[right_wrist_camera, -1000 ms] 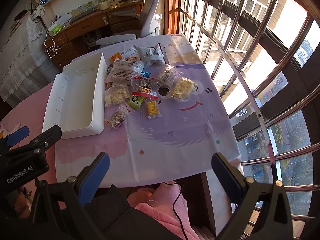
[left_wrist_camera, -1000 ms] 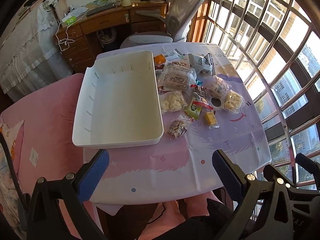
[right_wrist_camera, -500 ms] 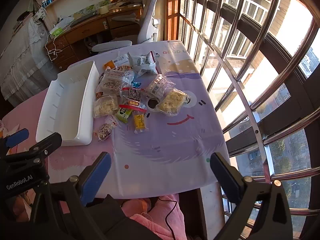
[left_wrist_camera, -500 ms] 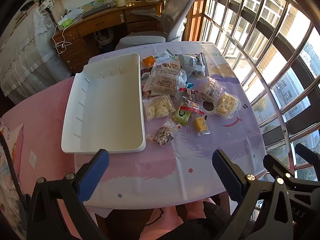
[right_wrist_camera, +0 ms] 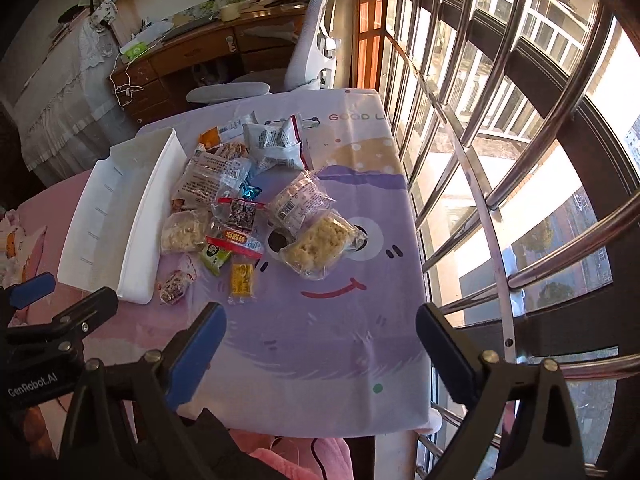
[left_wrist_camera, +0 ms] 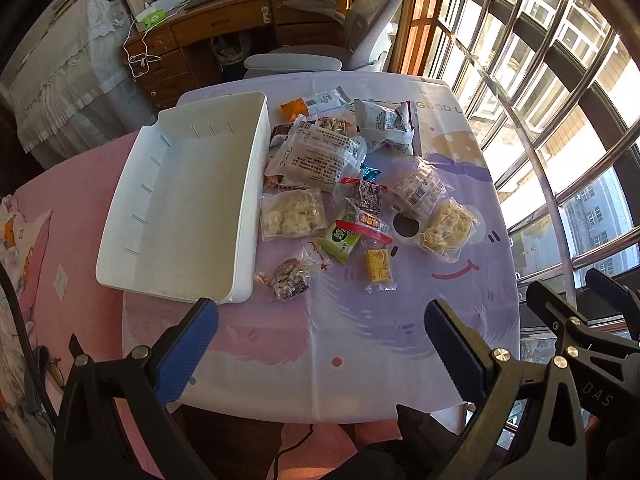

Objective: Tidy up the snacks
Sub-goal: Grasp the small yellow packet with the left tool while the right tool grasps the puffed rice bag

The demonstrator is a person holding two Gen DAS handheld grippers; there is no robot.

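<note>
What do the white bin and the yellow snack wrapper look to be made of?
White bin: likely rigid molded plastic, matte, with rounded corners and moulded slots in its walls. Yellow snack wrapper: thin plastic film, glossy, with clear crimped ends.

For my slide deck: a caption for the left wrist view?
Open left gripper hovers before an empty white plastic tray, wrapped snacks piled beside it.

This is a lived-in bedroom or study at home. At twelve o'clock stands a cluttered wooden desk with drawers (left_wrist_camera: 224, 36) and a grey swivel office chair (left_wrist_camera: 320, 52); at ten o'clock, a bed draped in white lace (left_wrist_camera: 60, 92). A cartoon-printed purple and pink tablecloth (left_wrist_camera: 360, 320) covers the tabletop, beside tall barred balcony windows (right_wrist_camera: 520, 140) at three o'clock.
</note>
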